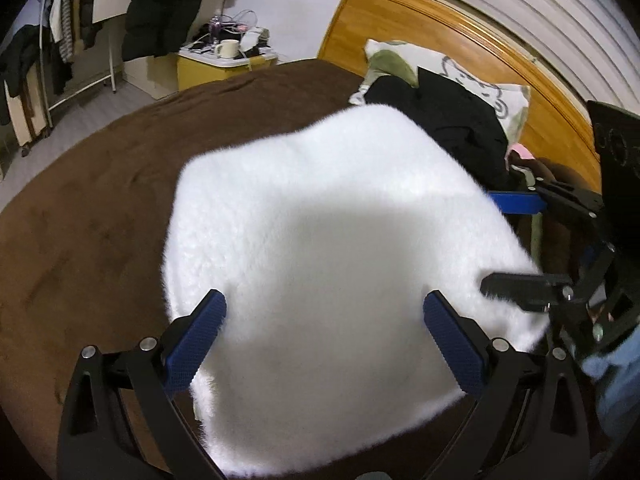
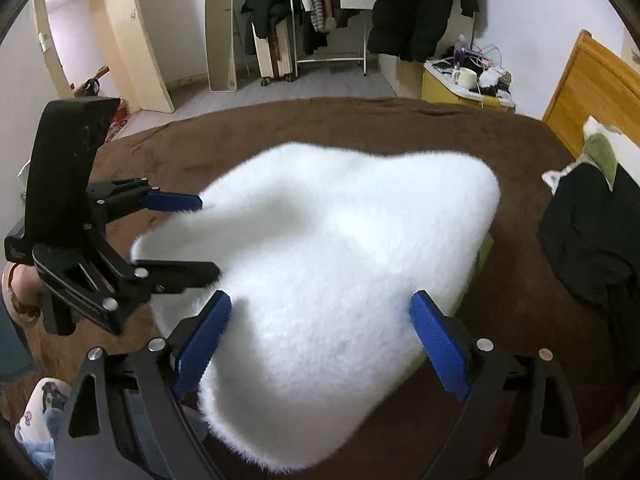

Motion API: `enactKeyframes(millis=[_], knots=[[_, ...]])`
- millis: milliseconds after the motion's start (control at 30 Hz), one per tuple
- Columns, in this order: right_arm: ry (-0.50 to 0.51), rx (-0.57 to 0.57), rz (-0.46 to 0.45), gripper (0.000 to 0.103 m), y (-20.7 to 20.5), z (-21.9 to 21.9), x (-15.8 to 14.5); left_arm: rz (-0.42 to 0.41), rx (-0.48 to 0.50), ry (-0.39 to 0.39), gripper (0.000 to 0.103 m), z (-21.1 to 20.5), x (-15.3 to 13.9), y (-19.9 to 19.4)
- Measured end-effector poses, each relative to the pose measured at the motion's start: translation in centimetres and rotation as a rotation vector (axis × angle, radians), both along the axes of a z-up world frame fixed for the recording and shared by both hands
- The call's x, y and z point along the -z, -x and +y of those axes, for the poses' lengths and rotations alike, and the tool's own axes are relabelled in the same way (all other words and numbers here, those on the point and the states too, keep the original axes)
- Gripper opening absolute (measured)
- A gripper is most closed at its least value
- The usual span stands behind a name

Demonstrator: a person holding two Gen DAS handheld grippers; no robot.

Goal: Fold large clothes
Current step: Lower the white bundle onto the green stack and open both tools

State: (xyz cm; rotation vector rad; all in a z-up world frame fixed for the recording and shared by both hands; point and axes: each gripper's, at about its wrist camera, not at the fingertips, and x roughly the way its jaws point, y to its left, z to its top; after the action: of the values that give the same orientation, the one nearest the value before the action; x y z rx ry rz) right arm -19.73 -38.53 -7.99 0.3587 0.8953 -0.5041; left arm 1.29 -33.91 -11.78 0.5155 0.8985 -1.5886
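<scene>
Both claws, left claw (image 1: 324, 344) and right claw (image 2: 322, 346), hang open, empty, above the folded white fleece (image 1: 320, 240) on the brown bed (image 1: 100, 200); next, press the fold flat and square its edges.

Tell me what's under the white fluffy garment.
The white garment lies on the brown blanket. In the right wrist view a pale green edge peeks out beneath it; what that is stays covered.

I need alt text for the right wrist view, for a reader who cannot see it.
A fluffy white folded garment lies on a brown bed cover, with the right tool open above its near edge, gripping nothing. The left tool, also open, reaches in from the left side, and a black garment lies at the right.
</scene>
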Motion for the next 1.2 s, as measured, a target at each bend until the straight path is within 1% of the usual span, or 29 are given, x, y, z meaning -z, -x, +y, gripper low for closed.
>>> enactKeyframes(millis=[100, 200, 300, 400, 567, 700, 833, 867, 900, 1000, 1133, 1200], knots=[[-0.064, 0.042, -0.022, 0.09, 1.4, -0.4, 1.4, -0.001, 0.013, 0.009, 0.096, 1.0, 0.6, 0.4], [-0.102, 0.066, -0.04, 0.09, 2.0, -0.2, 2.1, -0.018, 0.032, 0.011, 0.096, 1.7, 1.5, 1.0], [-0.12, 0.082, -0.054, 0.09, 2.5, 0.2, 2.8, 0.004, 0.023, 0.011, 0.097, 2.3, 2.5, 0.8], [-0.117, 0.089, -0.055, 0.09, 2.5, 0.6, 2.8, 0.022, 0.001, 0.019, 0.097, 2.6, 3.1, 0.6], [-0.115, 0.108, -0.061, 0.09, 2.5, 0.8, 2.6, 0.016, -0.022, 0.031, 0.097, 2.6, 3.0, 0.9], [-0.086, 0.126, -0.056, 0.09, 2.1, 1.1, 2.0, -0.003, -0.048, 0.042, 0.097, 2.7, 2.6, 1.1], [-0.051, 0.137, -0.07, 0.09, 2.1, 1.5, 0.7, -0.013, -0.065, 0.075, 0.096, 3.3, 1.6, 0.9], [-0.041, 0.139, -0.073, 0.092, 2.3, 1.6, 0.2, -0.014, -0.078, 0.076, 0.096, 3.4, 1.3, 0.8], [-0.038, 0.141, -0.077, 0.097, 2.4, 1.7, -0.2, -0.011, -0.092, 0.077, 0.096, 3.5, 1.0, 0.6], [-0.038, 0.158, -0.079, 0.097, 2.9, 1.9, -1.3, 0.033, -0.136, 0.082, 0.096, 4.4, -0.6, -0.1], [-0.042, 0.191, -0.106, 0.097, 4.1, 2.9, -3.5, -0.012, -0.157, 0.094, 0.097, 5.8, -3.0, 0.0], [-0.022, 0.205, -0.104, 0.097, 4.6, 4.0, -4.6, -0.033, -0.172, 0.109, 0.097, 7.0, -4.5, 0.2]])
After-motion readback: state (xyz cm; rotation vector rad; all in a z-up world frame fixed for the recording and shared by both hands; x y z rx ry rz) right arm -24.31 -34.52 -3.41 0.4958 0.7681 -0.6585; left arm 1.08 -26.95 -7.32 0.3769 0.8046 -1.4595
